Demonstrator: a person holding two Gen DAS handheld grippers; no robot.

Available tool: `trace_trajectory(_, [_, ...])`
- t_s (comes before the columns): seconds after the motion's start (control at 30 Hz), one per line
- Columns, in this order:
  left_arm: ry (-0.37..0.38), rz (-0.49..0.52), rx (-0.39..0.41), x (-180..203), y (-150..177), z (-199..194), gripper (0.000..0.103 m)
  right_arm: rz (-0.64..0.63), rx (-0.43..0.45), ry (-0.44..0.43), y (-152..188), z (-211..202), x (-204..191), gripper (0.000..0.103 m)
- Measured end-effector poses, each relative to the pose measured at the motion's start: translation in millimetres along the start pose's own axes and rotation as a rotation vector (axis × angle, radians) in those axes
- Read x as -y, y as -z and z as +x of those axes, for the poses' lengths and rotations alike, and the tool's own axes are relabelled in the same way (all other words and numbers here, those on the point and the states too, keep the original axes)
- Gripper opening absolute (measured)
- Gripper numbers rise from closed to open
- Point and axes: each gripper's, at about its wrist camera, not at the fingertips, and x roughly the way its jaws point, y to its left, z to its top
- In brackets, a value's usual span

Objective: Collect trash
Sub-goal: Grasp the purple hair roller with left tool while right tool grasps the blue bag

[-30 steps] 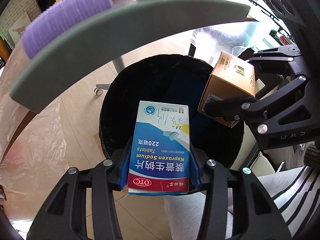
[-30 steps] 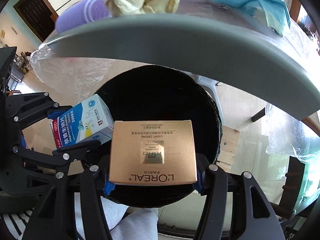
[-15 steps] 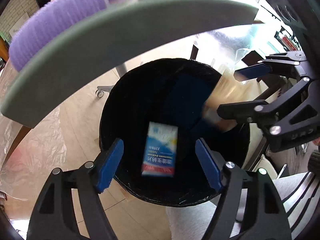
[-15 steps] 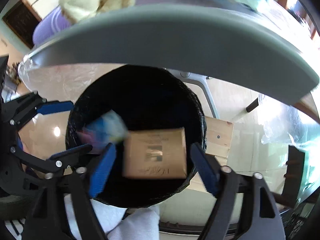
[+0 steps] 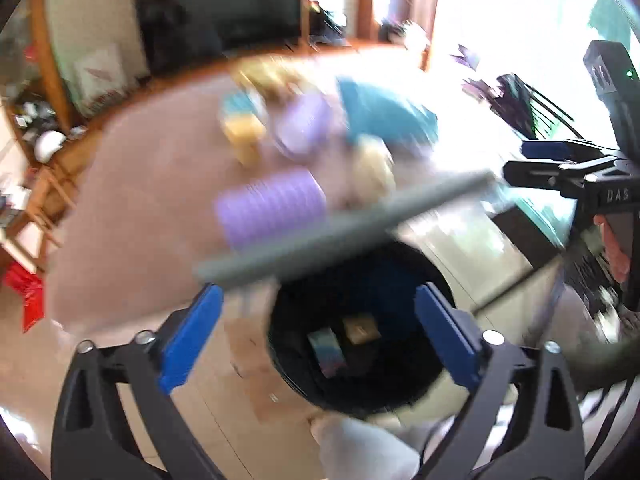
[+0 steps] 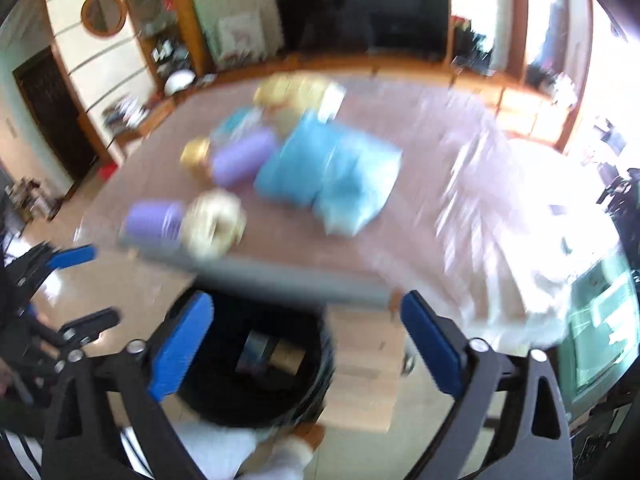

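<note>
Tongs on both sides, left tongs (image 5: 318,332) and right tongs (image 6: 306,340), are opening wide and hold nothing. Below them, two boxes (image 5: 344,340) lie flat inside the black bin (image 5: 400,276), long sides pointing roughly away. Swinging up fast could bump the table (image 6: 280,276) edge above the bin.

Both views were heavily motion-blurred; only the gripper fingers (image 5: 188,336) stayed sharp. Strong daylight came from windows (image 5: 500,60) ahead-right of the left gripper, blowing out that corner to white glare. The table (image 6: 400,208) ahead of the right gripper smeared into streaks, with glare on its right side. The bin (image 6: 256,360) below was dark, its contents soft. Fisheye bending and black vignette showed at the edges.
</note>
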Motion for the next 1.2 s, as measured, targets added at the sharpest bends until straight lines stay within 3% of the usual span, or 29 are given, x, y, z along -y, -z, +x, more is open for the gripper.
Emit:
trace_trajectory(0.1, [-0.003, -0.063, 0.019, -11.7, -19.8, 2.9, 0.1, -0.026, 0.023, 0.019, -34.2, 9.1, 6.0, 0.099])
trace_trajectory(0.2, [0.016, -0.112, -0.004, -17.1, -34.8, 15.7, 0.1, -0.155, 0.03, 0.065, -59.8, 26.1, 2.2, 0.099])
trace_trajectory(0.37, [0.005, -0.171, -0.058, -24.5, -42.7, 34.2, 0.1, -0.306, -0.035, 0.041, -88.8, 49.2, 11.7, 0.099])
trace_trajectory(0.7, [-0.009, -0.204, -0.126, -36.3, -45.3, 57.6, 0.1, -0.502, -0.132, -0.009, -88.9, 87.5, -7.4, 0.098])
trace_trajectory(0.8, [-0.005, -0.205, -0.146, -38.5, -45.8, 63.9, 0.091, -0.545, -0.16, -0.001, -89.1, 100.1, -12.1, 0.096])
trace_trajectory(1.07, [0.013, -0.221, -0.186, -44.1, -45.6, 75.5, 0.08, -0.559, -0.204, -0.018, -98.9, 125.9, -15.3, 0.096])
trace_trajectory(1.2, [0.023, -0.235, -0.187, -44.4, -46.2, 75.1, 0.08, -0.53, -0.22, -0.038, -101.1, 133.4, -14.0, 0.089])
